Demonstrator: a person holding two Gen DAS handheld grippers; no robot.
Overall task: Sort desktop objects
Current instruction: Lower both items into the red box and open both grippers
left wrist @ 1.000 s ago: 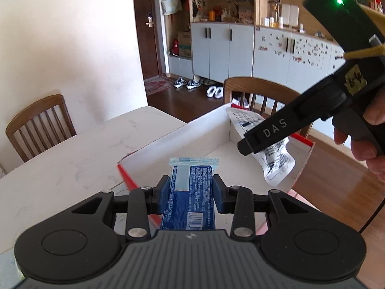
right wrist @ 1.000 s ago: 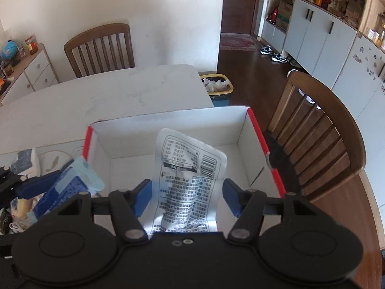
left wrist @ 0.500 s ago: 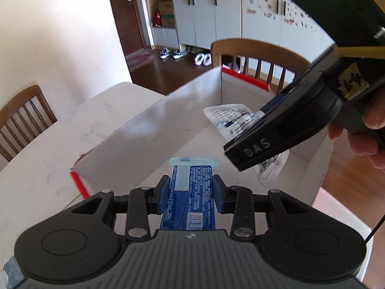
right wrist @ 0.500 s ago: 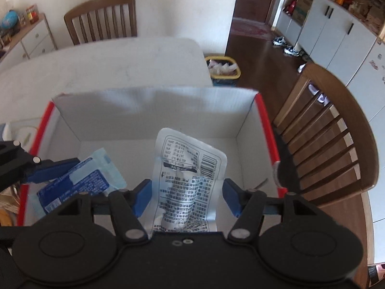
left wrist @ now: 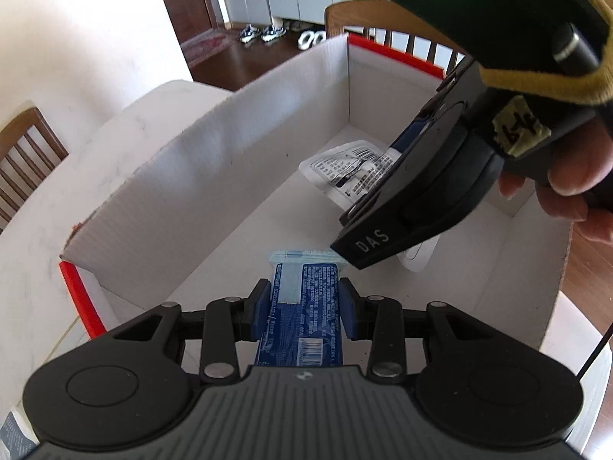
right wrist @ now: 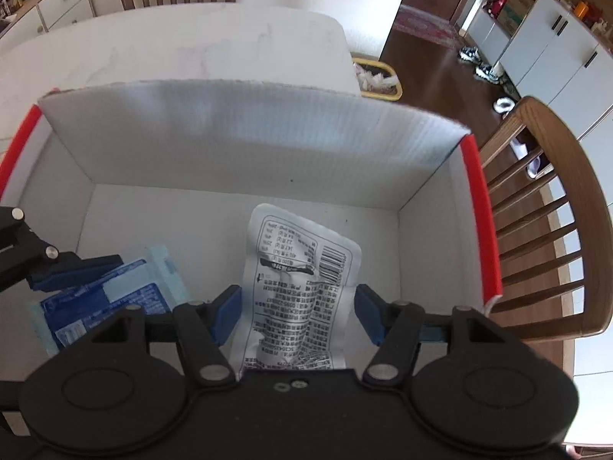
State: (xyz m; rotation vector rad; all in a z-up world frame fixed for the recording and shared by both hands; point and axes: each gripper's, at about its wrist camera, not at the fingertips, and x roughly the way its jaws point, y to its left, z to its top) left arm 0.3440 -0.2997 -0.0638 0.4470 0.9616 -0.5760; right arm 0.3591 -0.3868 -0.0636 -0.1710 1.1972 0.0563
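One box (right wrist: 249, 142), two packets: blue packet (left wrist: 302, 314), white packet (right wrist: 299, 287)

A blue packet (left wrist: 302, 306) and a crumpled white printed pouch (right wrist: 299, 287) hang inside the white red-edged box (right wrist: 245, 145).

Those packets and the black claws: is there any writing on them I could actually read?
"DAS": white letters on the right claw, on its black edge.
Handwriting on a yellowish sticker on the same claw: not legible.
White packet: dense print and a barcode, too small to read.
Blue packet in the left claw: small print and a barcode, unreadable.
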